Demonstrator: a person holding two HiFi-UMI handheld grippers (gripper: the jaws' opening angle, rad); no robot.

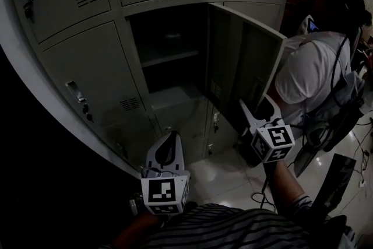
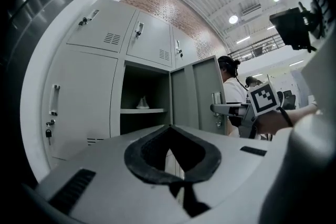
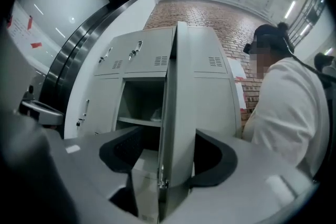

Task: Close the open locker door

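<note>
Right gripper (image 1: pixel 258 109) wide, astride free edge of open door (image 1: pixel 245 67), unclamped; left gripper (image 1: pixel 169 140) jaws together, empty.

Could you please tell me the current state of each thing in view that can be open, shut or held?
Locker door: open, swung well out from its compartment.
Neighbouring doors: shut.
Right gripper: open, jaws on either side of the open door's free edge, not clamped on it.
Left gripper: shut, nothing between its jaws, away from the lockers.
</note>
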